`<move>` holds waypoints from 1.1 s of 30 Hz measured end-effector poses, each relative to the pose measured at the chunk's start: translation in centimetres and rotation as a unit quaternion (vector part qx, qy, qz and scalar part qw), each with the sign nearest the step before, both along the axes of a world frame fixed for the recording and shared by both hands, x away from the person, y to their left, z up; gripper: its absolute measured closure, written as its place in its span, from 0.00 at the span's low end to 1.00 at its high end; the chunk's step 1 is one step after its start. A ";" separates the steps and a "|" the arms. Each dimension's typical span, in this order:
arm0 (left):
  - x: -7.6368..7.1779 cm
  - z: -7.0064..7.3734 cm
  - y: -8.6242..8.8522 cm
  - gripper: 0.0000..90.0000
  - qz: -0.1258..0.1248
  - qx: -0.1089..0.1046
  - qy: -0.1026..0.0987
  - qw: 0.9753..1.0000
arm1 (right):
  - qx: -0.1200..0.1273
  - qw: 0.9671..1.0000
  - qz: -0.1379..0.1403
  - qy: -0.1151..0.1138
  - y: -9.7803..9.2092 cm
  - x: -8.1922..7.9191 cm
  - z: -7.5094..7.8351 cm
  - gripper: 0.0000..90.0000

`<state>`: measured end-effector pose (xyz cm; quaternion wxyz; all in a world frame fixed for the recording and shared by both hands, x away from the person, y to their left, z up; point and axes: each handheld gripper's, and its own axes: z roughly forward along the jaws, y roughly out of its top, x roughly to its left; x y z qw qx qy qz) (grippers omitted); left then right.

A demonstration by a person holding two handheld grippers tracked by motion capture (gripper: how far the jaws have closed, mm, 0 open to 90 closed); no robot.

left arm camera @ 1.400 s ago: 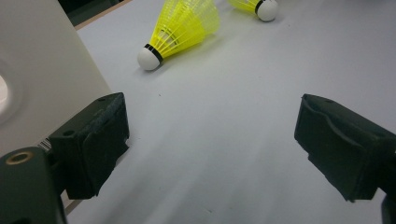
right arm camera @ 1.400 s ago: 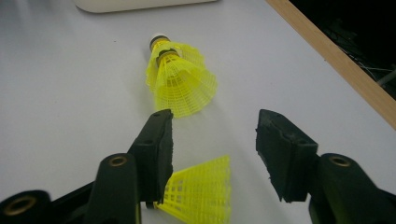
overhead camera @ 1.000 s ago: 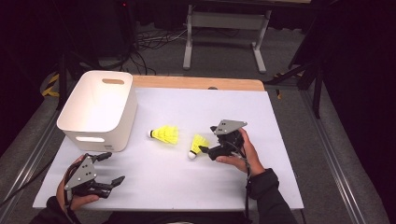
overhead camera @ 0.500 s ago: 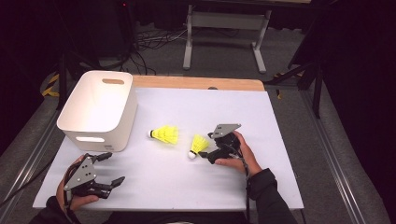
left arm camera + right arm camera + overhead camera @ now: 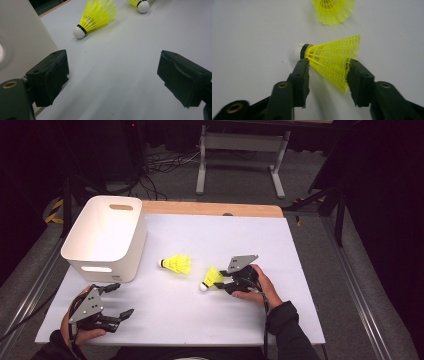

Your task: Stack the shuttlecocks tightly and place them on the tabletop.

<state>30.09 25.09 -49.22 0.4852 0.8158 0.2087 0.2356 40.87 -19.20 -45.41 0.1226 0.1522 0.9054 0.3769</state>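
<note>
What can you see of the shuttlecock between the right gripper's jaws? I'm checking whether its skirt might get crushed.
The shuttlecock has a neon yellow mesh skirt that looks like plastic, a dark band and a rounded white head. It lies on its side on the white table, head pointing toward the person's left. The right gripper straddles its skirt, one jaw near the band, the other at the flared rim, both touching or nearly so. The mesh looks undeformed. The second shuttlecock lies apart from it.

Two yellow shuttlecocks on table: one (image 5: 176, 264) near centre, one (image 5: 212, 278) toward right edge (both lying on sides). One white bin (image 5: 105, 237) at left edge. Two hand-held grippers: left (image 5: 116, 301), right (image 5: 223, 281).
</note>
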 end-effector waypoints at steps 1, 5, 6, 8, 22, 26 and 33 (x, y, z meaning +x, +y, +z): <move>0.0 0.0 0.0 0.12 0.000 0.000 0.000 1.000 | 0.000 1.000 0.002 0.000 -0.1 -0.1 0.1 0.70; 0.0 0.0 0.0 0.13 0.002 0.001 -0.001 1.000 | 0.003 1.000 0.010 -0.003 -0.2 -0.3 0.3 0.85; 0.0 0.0 0.0 0.13 0.003 0.002 -0.001 1.000 | 0.005 1.000 0.012 -0.005 -0.3 -0.4 0.4 0.88; 0.0 0.0 0.0 0.13 0.004 0.001 0.000 1.000 | 0.008 1.000 0.019 -0.007 -0.4 -0.6 0.5 0.94; 0.0 0.1 0.0 0.12 0.001 0.002 -0.001 1.000 | -0.012 0.999 0.020 -0.022 -0.4 -2.9 0.4 0.98; 0.1 0.0 0.0 0.12 0.005 0.000 -0.002 1.000 | -0.015 1.000 0.013 -0.020 -0.4 -3.5 -0.3 0.95; 0.2 0.0 0.1 0.12 0.001 -0.002 0.000 1.000 | -0.018 1.000 0.007 -0.008 -0.5 -3.9 -1.7 0.90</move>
